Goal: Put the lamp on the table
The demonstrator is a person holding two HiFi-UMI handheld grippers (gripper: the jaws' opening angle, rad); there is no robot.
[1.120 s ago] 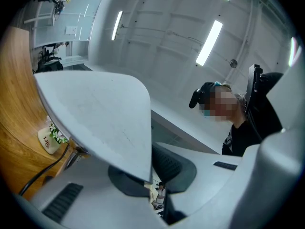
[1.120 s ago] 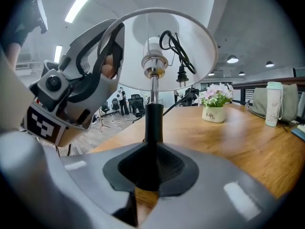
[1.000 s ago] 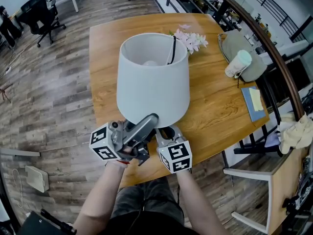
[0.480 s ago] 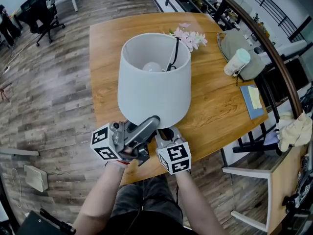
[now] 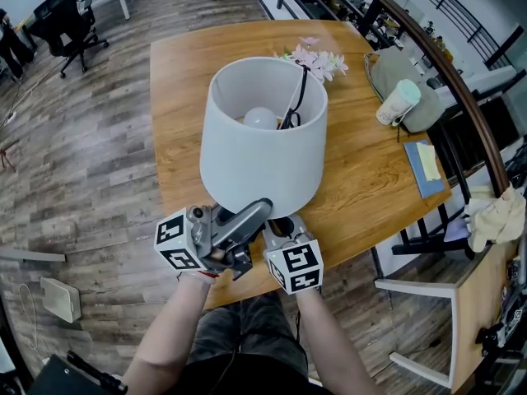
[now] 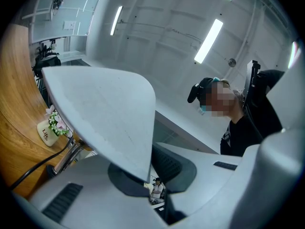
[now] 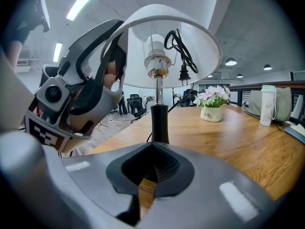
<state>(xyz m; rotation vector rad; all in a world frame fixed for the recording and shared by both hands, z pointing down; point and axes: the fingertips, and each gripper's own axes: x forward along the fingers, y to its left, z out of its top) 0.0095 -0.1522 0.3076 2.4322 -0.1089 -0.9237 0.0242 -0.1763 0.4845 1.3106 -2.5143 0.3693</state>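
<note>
**Lamp Held Over Desk, Set-Down Not Yet Confirmed**

Head view: one white-shaded lamp hangs over the near half of the wooden desk, leaning a little away from the person. The left tongs reach up to the shade's lower rim, and the right tongs sit just beside them at the dark stem. Inside the shade are one bulb and one black cord. Also on the desk are one pot of pink flowers, one grey bag, one pale tumbler and one blue notebook.

Left gripper view: the left tongs are closed on the rim of the shade, which drops into the notch between their jaws. The flower pot stands beyond on the desk.

Right gripper view: the jaws of the right tongs are drawn to a narrow slit, with the black stem rising right at their tips. They appear to be pinching it. One plug dangles under the shade. The lamp's base is hidden behind the jaws, so contact with the desk cannot be confirmed.

The step in hand looks like the placing itself. The next move likely calls for bringing the lamp upright, lowering the base flat onto bare wood short of the flower pot, and then freeing the shade before the stem.
</note>
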